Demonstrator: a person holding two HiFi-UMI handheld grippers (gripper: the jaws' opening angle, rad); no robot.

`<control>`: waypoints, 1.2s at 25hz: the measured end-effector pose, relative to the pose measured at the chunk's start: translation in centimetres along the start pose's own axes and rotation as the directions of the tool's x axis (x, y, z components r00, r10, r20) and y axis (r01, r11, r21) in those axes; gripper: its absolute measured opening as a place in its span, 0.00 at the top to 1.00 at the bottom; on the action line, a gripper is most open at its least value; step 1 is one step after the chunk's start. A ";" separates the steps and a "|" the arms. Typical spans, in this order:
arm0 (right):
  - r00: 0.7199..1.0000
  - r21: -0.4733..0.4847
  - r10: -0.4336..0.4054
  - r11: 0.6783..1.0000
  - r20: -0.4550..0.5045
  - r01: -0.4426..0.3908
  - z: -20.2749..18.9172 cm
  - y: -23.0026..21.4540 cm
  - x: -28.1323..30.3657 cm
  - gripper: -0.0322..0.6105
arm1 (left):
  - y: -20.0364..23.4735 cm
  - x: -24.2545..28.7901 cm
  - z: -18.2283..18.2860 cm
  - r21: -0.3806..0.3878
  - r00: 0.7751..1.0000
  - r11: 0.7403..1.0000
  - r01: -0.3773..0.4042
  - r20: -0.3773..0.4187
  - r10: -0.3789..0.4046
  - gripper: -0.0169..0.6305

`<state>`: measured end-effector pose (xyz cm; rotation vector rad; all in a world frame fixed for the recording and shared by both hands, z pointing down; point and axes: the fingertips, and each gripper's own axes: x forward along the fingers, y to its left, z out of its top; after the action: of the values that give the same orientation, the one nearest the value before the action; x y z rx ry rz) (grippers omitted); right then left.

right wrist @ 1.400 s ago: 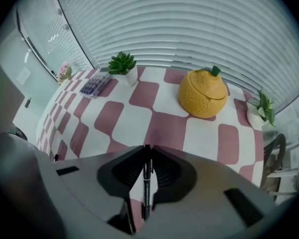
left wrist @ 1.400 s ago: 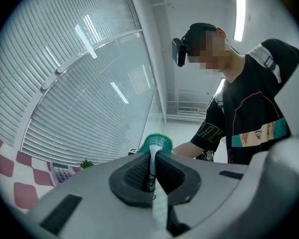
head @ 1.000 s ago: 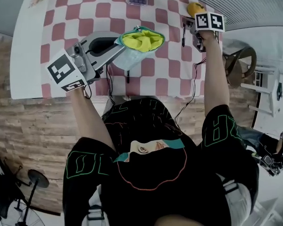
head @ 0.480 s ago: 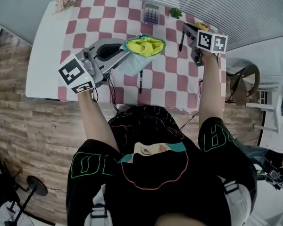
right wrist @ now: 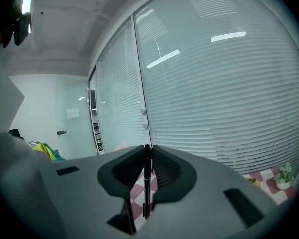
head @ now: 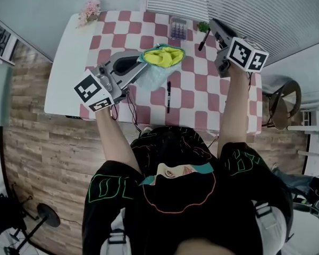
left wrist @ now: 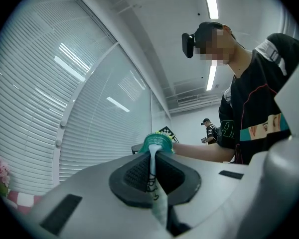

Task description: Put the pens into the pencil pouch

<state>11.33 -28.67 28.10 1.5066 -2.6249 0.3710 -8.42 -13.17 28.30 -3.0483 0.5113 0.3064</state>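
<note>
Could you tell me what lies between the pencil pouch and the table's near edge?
A black pen, lying on the checkered cloth, as the head view shows.

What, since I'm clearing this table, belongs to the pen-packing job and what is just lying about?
Job: pouch in the left hand-held gripper; pen in the right hand-held gripper; second pen on the table.
Lying about: calculator, small plant, pink flowers.

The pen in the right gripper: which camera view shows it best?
The right gripper view: the pen stands upright and close, pinched between the jaws. The head view shows it only as a small, thin dark line above the table. The left gripper view does not show it.
</note>
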 end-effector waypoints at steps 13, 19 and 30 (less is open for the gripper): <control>0.971 -0.040 0.097 0.995 0.218 -0.090 6.2 6.0 -3.3 0.86 | 0.2 -0.6 -0.3 0.018 0.999 0.999 -0.035 0.000 0.035 0.97; 0.957 -0.062 0.127 0.991 0.261 -0.115 8.0 7.5 -3.9 0.86 | 0.8 -0.9 -0.9 0.017 0.998 0.998 -0.058 -0.006 0.058 0.97; 0.921 -0.080 0.282 0.959 0.269 -0.271 9.3 13.1 -2.9 0.86 | 1.8 -1.2 -2.3 0.022 0.994 0.995 -0.092 -0.054 0.093 0.97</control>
<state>1.94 -22.30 16.39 1.2552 -3.0560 0.1287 -9.66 -14.61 30.75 -3.0269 0.6566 0.2190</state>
